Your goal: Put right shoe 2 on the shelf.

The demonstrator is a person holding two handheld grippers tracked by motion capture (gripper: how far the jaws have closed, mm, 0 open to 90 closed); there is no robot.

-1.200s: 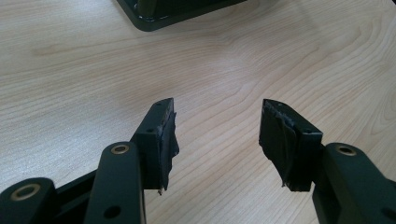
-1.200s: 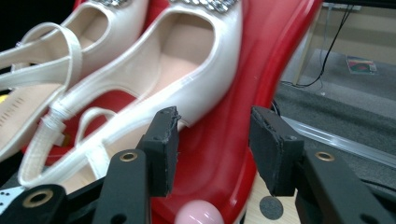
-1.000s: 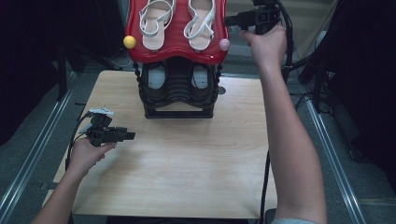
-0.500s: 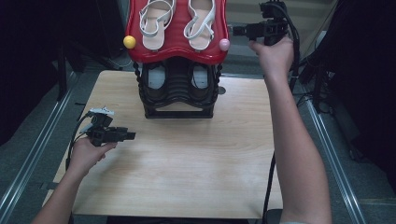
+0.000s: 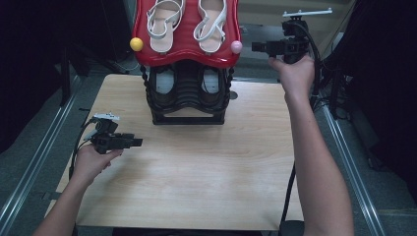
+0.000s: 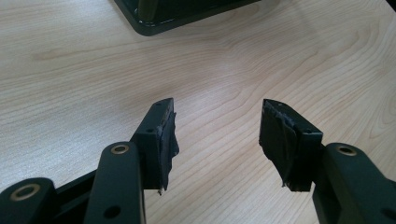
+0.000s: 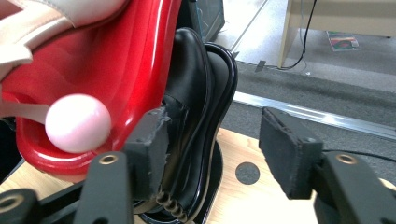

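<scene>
Black right gripper (image 5: 255, 47), held level on a raised, outstretched arm, has its jaws just opening, empty, the pink ball (image 7: 78, 123) beside them; left gripper (image 5: 139, 142) rests released over the counter (image 5: 206, 167).

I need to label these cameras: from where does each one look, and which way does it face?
High view: above the table, looking forward and down; both forearms, left gripper, right gripper.
Left gripper view: on the left gripper, facing bare tabletop; open jaws.
Right gripper view: on the right gripper, facing the red shoe rack tier; jaws just opened, nothing between.
High and right views share the pink ball.
</scene>
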